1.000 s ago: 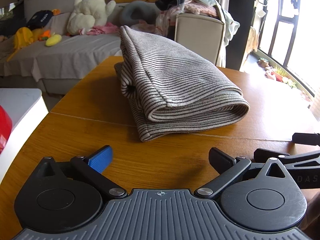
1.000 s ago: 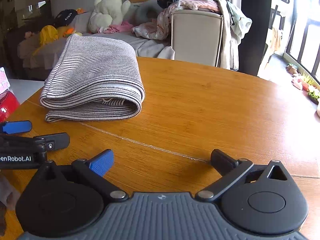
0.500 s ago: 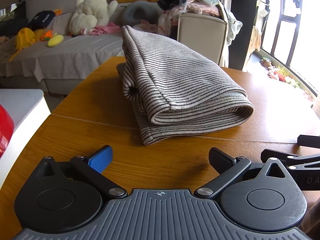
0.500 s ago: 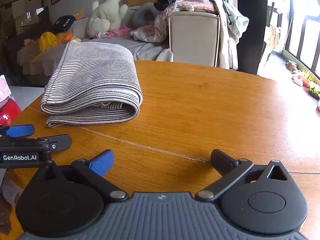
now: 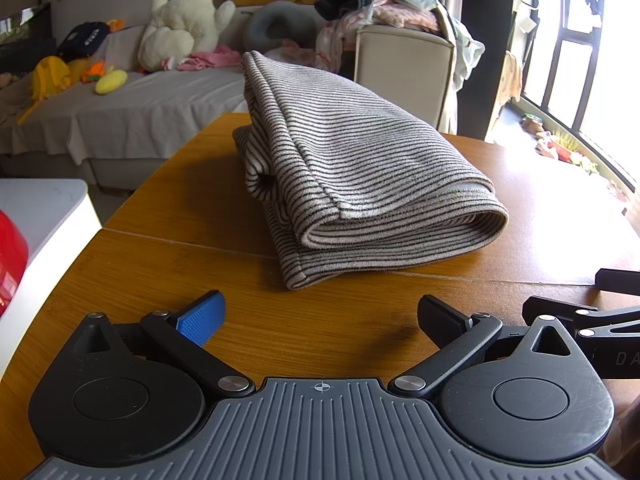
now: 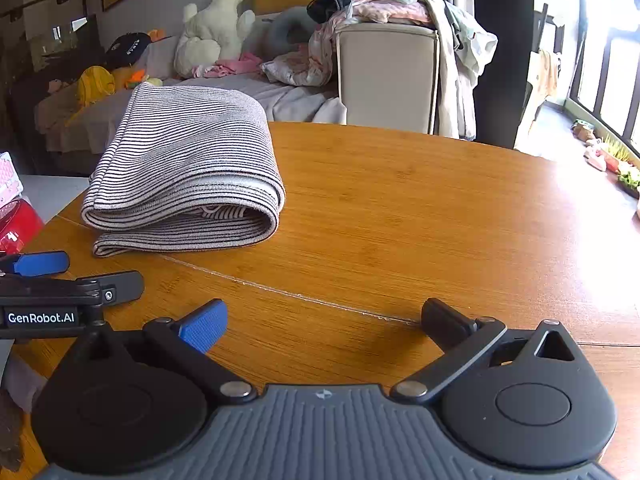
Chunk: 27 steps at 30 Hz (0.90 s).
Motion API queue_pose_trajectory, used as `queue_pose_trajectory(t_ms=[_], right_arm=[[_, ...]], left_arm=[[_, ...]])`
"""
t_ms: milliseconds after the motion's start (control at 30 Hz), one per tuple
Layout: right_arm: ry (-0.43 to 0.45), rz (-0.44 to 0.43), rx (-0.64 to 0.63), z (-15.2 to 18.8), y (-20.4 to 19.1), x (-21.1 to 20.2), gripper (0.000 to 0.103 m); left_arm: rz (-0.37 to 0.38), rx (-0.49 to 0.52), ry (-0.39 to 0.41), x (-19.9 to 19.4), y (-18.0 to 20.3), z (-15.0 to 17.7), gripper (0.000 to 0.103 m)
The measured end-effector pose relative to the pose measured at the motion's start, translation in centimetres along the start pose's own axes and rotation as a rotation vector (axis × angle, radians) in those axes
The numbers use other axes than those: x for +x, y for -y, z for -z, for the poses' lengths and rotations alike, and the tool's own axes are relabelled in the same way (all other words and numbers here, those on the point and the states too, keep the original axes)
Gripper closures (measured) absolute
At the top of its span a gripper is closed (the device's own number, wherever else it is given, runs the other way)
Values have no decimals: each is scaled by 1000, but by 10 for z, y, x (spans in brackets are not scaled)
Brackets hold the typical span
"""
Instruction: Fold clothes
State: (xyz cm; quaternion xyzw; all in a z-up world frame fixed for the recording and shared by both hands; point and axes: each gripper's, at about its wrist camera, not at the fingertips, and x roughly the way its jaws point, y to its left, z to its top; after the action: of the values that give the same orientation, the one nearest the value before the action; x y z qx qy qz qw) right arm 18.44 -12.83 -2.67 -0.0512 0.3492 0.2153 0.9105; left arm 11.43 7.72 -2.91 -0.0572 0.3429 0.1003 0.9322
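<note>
on wooden table, folded striped garment, both tools wide and empty, left tool labelled "genrobot.ai"

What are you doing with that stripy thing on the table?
I'm folding clothes. The striped garment lies folded in a thick bundle on the wooden table. Nothing is holding it: the left tongs and the right tongs are both open and empty, above bare wood just short of it.

We count one folded striped garment on one wooden table, ahead of our two claws, left claw and right claw. Beyond sit one white plush toy and one clothes heap.
</note>
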Motion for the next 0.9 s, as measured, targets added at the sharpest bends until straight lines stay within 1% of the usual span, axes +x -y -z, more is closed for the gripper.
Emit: queue_pose_trajectory(t_ms=[533, 700, 900], right_arm=[[-5, 8, -10, 0, -3, 0, 0], [-14, 22, -33, 0, -6, 1, 0], [-17, 9, -51, -2, -8, 3, 0]], left_arm=[[-4, 7, -2, 1, 0, 0, 0], [-5, 8, -2, 0, 0, 0, 0], [-6, 10, -3, 0, 0, 0, 0]])
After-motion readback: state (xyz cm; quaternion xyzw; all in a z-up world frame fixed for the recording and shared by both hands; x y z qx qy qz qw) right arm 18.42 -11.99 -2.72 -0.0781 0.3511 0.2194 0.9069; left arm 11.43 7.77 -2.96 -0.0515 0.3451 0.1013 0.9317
